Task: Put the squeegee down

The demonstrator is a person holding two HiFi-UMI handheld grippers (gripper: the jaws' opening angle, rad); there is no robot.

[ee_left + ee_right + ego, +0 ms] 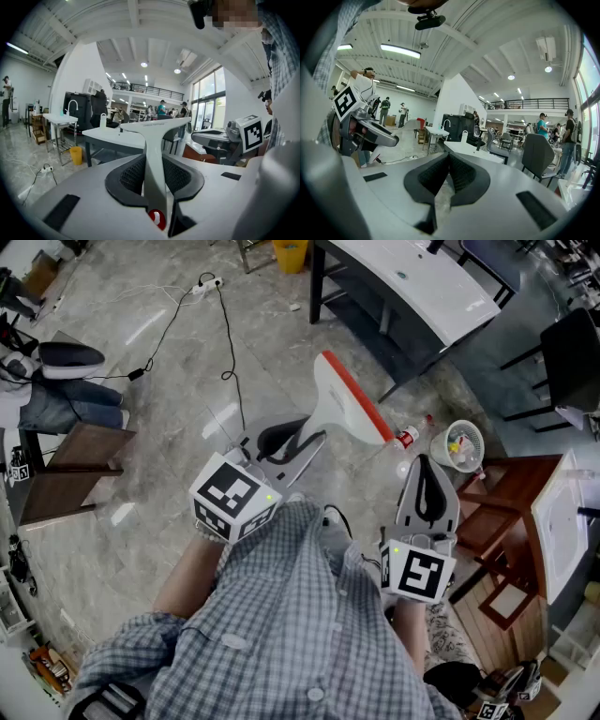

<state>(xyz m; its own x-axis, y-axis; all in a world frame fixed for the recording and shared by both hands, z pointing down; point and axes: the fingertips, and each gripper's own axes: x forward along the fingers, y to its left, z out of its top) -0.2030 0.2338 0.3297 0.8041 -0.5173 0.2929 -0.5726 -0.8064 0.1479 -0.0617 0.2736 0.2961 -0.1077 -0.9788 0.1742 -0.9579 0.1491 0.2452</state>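
Left gripper view: we are clamping our left gripper [154,176] fingers on the squeegee [154,150] handle.
Right gripper view: we are pinching our right gripper [448,171] fingers together, empty.

The squeegee [339,407] is white and T-shaped, with a red-orange strip along its blade and a red mark at the handle's end. The left tongs [289,440] clamp its handle, blade foremost, above the floor [141,521].

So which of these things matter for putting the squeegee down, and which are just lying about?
Job:
squeegee, clamped by its handle in the left gripper.

Lying about:
power strip on the floor, yellow bin, white table; right gripper shut, empty.
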